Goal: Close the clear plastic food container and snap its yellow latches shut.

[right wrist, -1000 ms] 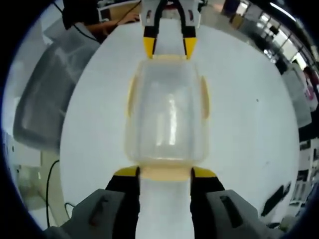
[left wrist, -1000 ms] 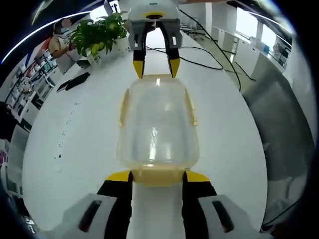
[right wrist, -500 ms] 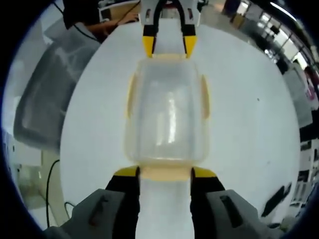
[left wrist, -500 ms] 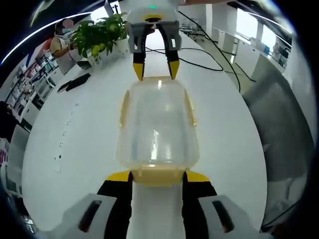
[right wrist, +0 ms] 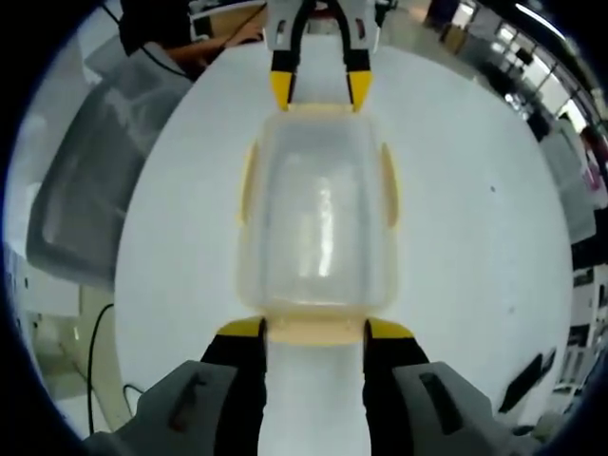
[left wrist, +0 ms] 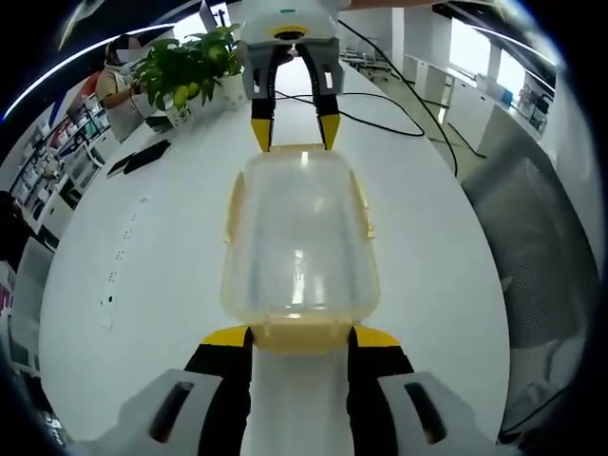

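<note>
The clear plastic food container [left wrist: 299, 237] sits lid-on on the white worktop [left wrist: 142, 256], directly between the two tools, its long axis running from one tool to the other. In the left gripper view, the left tool [left wrist: 299, 334] has its jaws spread wide, the yellow tips either side of the near end latch [left wrist: 300, 332]; whether they touch it I cannot tell, and they grip nothing. The right tool [left wrist: 294, 133] stands at the far end, jaws likewise spread about the far latch. The right gripper view mirrors this: the right tool [right wrist: 313, 329] at the container's [right wrist: 318, 223] near end, the left tool [right wrist: 319, 90] at the far end. The side latches [right wrist: 249, 180] lie down along the walls. Each tool is equally near its own end latch, so the coming press probably runs inward along the long axis.
</note>
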{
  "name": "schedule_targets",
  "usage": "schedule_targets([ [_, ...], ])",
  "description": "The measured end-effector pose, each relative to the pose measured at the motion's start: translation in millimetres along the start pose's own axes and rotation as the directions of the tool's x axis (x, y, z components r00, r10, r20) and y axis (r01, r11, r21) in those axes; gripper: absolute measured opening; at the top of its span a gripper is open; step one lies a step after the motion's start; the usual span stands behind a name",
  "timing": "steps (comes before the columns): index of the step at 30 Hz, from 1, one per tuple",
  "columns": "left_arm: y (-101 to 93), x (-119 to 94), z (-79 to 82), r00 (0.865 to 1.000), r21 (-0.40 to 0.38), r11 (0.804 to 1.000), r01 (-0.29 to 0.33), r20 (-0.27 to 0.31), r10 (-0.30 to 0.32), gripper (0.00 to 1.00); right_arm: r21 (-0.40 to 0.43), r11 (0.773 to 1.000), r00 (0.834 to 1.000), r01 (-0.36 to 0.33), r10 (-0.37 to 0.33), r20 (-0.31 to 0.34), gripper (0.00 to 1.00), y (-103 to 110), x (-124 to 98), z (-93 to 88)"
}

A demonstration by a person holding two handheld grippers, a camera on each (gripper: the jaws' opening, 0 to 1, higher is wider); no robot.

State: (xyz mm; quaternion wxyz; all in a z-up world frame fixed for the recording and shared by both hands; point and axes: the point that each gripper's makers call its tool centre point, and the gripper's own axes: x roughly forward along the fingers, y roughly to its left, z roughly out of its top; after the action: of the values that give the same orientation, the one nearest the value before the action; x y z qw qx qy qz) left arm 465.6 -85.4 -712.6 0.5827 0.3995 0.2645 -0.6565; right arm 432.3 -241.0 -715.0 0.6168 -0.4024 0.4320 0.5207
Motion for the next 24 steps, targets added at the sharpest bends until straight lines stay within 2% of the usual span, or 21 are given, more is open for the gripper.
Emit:
schedule_targets([
  [14,-0.2,7.0,-0.6,1.000,0.018,1.000,-0.003,-0.002,0.003,0.33,0.023,1.000,1.000,-0.004,0.004,0.011,0.36,0.6,2.2,-3.2],
  [24,3.2,5.3,-2.6,1.000,0.026,1.000,-0.010,-0.002,0.010,0.33,0.003,1.000,1.000,-0.005,0.005,0.002,0.36,-2.0,0.8,-1.9],
])
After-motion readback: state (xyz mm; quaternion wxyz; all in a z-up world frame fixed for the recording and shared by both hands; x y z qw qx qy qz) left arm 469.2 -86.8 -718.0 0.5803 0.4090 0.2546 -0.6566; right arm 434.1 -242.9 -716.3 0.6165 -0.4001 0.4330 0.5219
